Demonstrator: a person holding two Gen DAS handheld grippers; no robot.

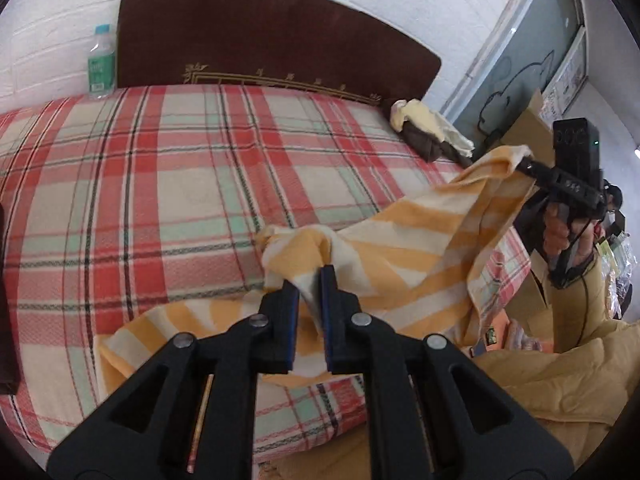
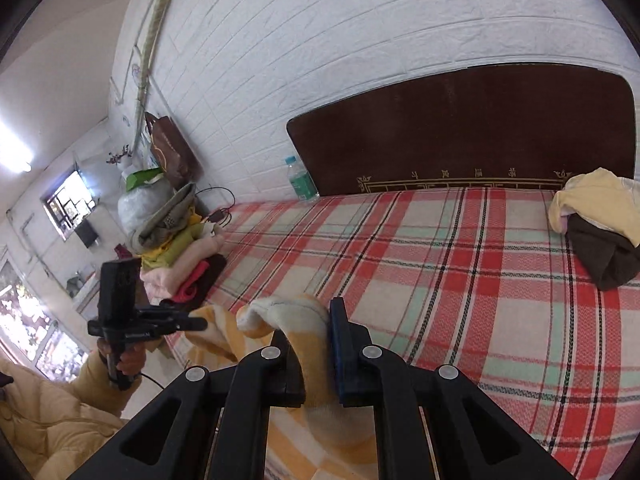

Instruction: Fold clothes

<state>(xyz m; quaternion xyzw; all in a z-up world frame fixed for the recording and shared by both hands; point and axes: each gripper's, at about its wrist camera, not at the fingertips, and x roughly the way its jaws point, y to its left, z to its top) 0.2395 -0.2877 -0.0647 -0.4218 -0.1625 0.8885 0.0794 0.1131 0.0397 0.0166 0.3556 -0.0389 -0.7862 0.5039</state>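
**Jaws pinched on striped cloth over the bed**

Jaws of the left gripper (image 1: 310, 280) and right gripper (image 2: 310, 320) are each pinched on the yellow-striped cloth (image 1: 420, 248), which is draped over the plaid bed (image 1: 160, 184). At two o'clock, spare clothes (image 2: 600, 220) are piled.

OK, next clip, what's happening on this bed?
A person holds a gripper in each hand, and both are clamped on a yellow-and-white striped cloth. The left gripper pinches a bunched bit of it just above the plaid bedspread; the right gripper grips another edge, so the cloth hangs stretched between them, with its lower part draped on the bed. No fold is made yet. A small pile of clothes lies near the headboard.
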